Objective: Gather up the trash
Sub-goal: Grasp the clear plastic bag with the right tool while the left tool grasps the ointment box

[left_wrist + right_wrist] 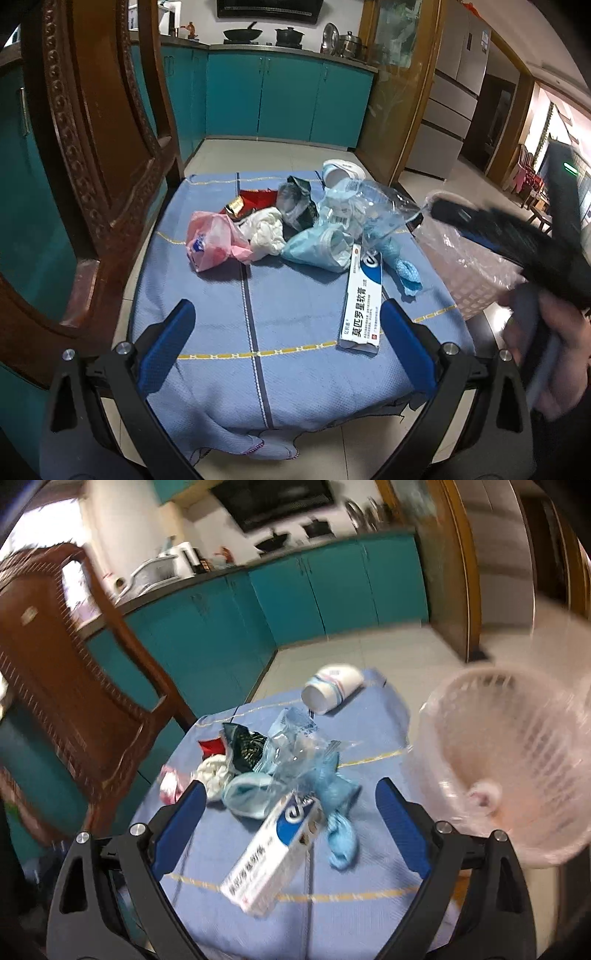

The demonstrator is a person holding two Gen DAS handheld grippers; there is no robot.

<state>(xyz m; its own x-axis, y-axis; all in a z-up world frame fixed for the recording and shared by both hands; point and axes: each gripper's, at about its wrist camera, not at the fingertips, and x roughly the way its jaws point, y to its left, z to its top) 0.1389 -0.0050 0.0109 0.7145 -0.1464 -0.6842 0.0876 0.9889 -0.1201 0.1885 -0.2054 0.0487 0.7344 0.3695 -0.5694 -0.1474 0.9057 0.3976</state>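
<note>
So the trash is all piled on a small table with a blue cloth: a pink plastic bag, a crumpled white wad, something red, a dark foil wrapper, clear plastic packaging, a light blue bag and a blue crumpled glove-ish thing. A white ointment box lies nearest, and a paper cup is tipped on its side at the far edge. The pink lined trash basket sits just beside the table on the right. A carved wooden chair crowds the left side. Left gripper hangs over the cloth with jaws wide apart, holding nothing. Right gripper is also spread wide and empty, box between its fingers in view; that shot's blurry.
</note>
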